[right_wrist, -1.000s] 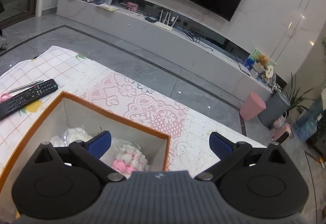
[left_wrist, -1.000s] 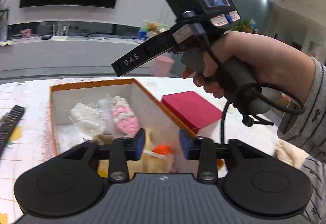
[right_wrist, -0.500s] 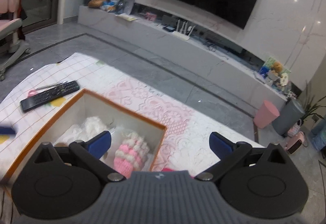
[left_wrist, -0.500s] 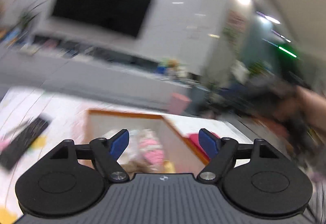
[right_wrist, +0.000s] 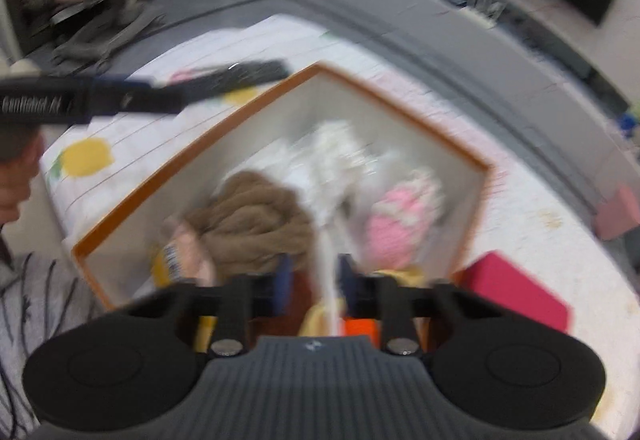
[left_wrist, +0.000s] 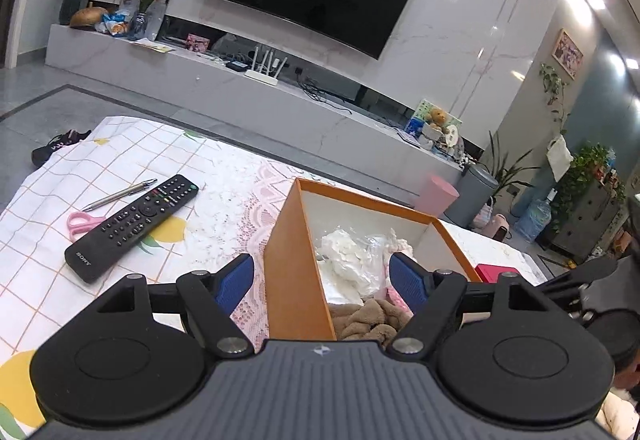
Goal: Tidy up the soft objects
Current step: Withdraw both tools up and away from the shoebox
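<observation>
We judge the task nearly done: the orange box [left_wrist: 294, 264] on the tabletop [left_wrist: 224, 208] already holds a brown towel [right_wrist: 256, 220], white bundle [left_wrist: 348, 260] and pink knit [right_wrist: 396, 220], our left gripper [left_wrist: 322, 278] gapes wide and empty, and our right gripper [right_wrist: 314, 282], blurred, looks nearly closed on a pale strip [right_wrist: 332, 260].

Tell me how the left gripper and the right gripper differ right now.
The left gripper has its fingers spread wide; the right gripper has them drawn close together. The left holds nothing, while the right appears to pinch a pale strip of something soft, too blurred to name. The left straddles the orange box's side wall; the right sits over the box's near end, above the brown plush. Both point toward the same box.
</observation>
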Demonstrator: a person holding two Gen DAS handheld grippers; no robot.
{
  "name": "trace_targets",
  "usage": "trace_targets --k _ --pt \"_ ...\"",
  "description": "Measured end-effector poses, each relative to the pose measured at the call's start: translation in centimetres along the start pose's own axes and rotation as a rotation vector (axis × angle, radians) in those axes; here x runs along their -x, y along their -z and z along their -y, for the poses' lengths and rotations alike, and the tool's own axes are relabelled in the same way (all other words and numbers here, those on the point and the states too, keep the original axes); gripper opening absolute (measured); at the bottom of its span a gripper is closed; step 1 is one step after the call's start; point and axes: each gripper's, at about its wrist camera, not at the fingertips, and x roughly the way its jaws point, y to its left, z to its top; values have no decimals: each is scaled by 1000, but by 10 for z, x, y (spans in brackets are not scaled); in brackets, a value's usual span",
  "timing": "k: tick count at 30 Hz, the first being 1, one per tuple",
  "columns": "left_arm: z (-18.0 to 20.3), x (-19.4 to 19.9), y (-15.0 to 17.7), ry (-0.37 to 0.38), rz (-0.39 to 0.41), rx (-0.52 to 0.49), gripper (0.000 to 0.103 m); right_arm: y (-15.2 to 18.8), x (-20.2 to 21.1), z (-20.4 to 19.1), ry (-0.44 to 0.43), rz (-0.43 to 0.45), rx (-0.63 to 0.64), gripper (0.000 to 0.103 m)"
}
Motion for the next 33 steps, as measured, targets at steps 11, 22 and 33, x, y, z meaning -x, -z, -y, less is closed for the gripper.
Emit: trace_targets --k 11,22,33 --pt "6 -5 1 -32 -29 -23 90 0 -58 -37 -321 -227 22 0" --pt "10 -2 1 -20 -51 -41 90 6 -84 -19 -282 -196 -200 0" --pt "63 21 -5 -176 58 -209 91 35 29 -21 -16 213 -301 40"
